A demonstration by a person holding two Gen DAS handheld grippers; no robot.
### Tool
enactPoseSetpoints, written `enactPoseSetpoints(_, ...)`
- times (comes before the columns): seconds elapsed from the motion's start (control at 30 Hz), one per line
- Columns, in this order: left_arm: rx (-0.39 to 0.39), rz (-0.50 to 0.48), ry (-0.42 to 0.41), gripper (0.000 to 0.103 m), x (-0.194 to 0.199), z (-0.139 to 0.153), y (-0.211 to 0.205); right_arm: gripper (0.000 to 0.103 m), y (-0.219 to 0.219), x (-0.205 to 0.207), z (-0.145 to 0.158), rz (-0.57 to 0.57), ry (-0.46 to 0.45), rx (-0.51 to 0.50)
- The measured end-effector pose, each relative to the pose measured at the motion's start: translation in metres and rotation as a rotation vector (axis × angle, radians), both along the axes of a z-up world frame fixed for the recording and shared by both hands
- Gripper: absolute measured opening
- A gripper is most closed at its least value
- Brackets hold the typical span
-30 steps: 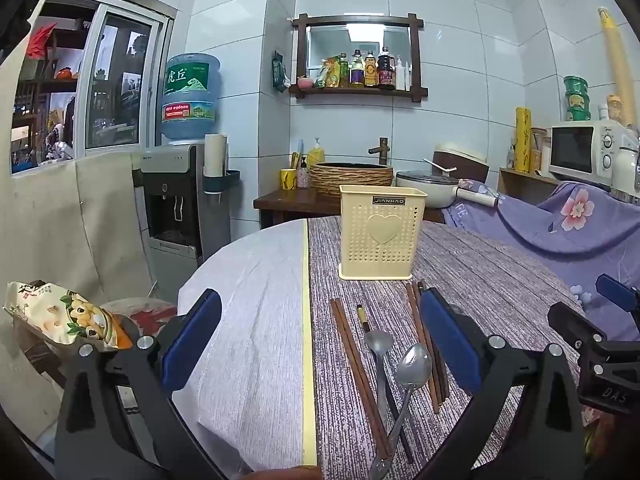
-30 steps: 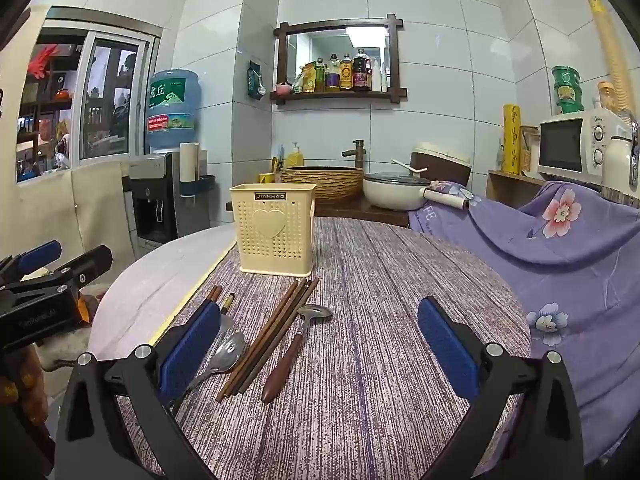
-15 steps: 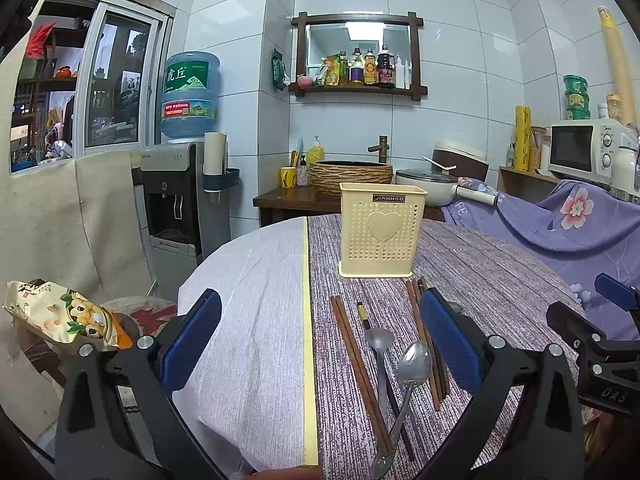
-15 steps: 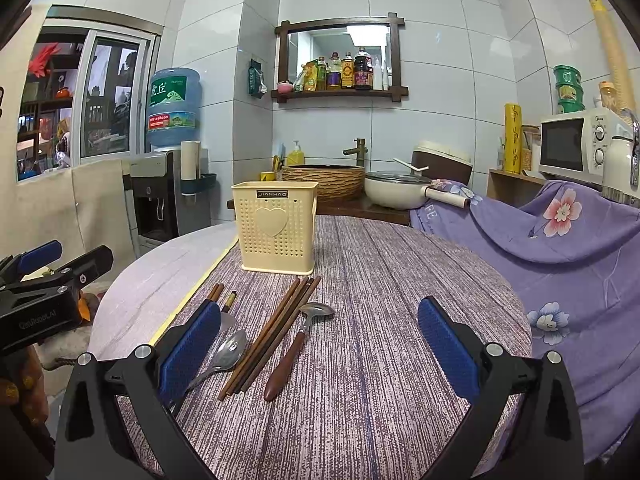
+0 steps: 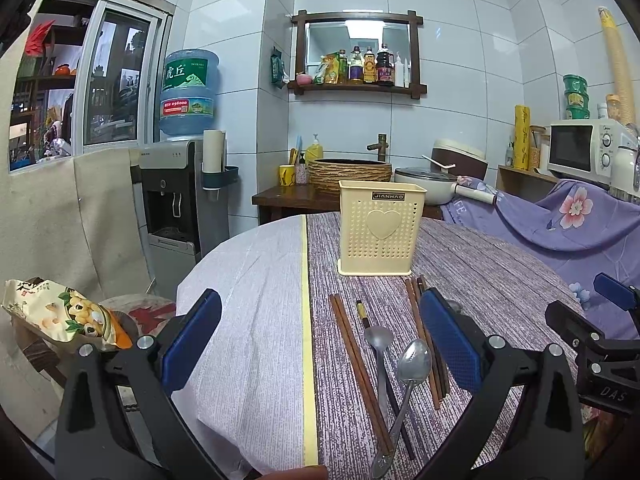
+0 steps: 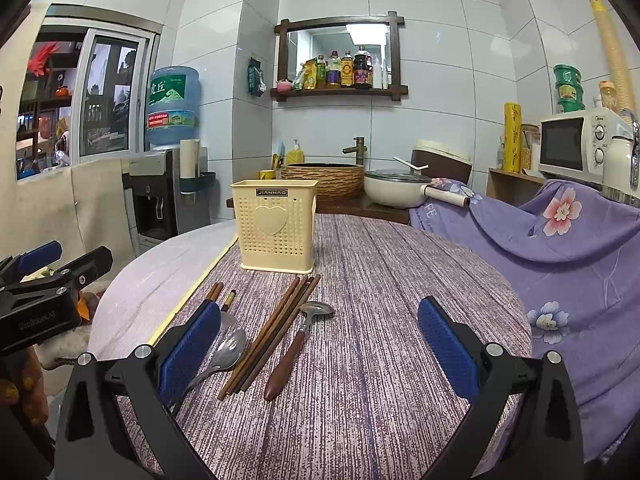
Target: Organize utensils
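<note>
With both grippers (image 5: 320, 344) (image 6: 320, 344) spread wide and empty, I'm pre-grasp. Next I'd grab the chopsticks (image 6: 272, 336) at 11 o'clock, then drop them in the caddy (image 6: 276, 226).

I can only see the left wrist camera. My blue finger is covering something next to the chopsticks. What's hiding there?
Observer: A wooden-handled spoon, lying just right of the chopstick bundle.
Operator: Which way does it point?
Observer: Its metal bowl points toward the cream utensil holder; its handle points back toward you.
Operator: Is the other hand-held gripper holding anything?
Observer: No. The right hand-held gripper is wide open, with nothing between its fingers.
</note>
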State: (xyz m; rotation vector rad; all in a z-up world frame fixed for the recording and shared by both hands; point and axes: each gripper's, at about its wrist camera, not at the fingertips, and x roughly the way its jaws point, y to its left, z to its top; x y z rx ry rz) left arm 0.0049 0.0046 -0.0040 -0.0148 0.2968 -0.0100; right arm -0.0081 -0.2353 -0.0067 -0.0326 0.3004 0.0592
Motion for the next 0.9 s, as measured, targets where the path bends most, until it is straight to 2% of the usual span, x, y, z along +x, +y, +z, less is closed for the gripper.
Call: enactPoseSetpoints(0.9, 0.000, -0.003, 0.002, 0.098, 0.0004, -0.0039, 0.0015, 0.097, -0.0015, 0.0011, -0.0013, -0.001, 0.004, 0.003)
